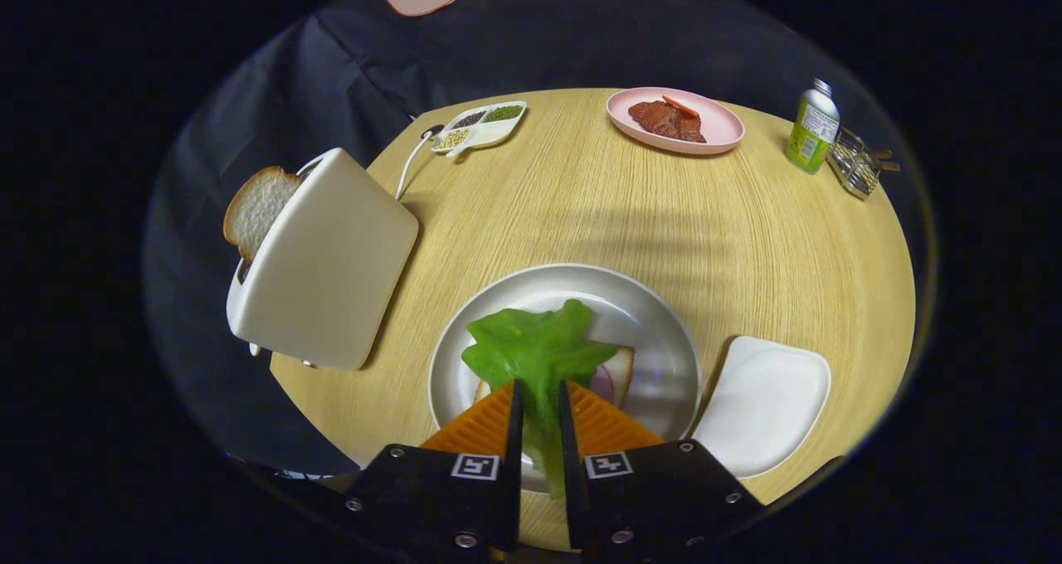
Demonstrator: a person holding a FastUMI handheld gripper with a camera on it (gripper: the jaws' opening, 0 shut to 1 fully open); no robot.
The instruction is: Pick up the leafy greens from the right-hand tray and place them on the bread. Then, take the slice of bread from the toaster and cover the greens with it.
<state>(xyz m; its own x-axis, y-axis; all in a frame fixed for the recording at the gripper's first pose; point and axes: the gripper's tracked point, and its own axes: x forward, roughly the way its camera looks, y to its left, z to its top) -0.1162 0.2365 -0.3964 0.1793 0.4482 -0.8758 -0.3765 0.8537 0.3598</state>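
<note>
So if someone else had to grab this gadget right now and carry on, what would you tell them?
Gripper: shut on the green leafy lettuce, which it holds between its fingers above the round white plate.
Bread slice with a pink filling lies on that plate, partly under the lettuce.
White square tray to the right holds nothing.
Second bread slice stands in the white toaster, beyond the fingers to the left.
Done: greens picked up.
Left: release them on the bread, then fetch the toaster slice and cover them.
</note>
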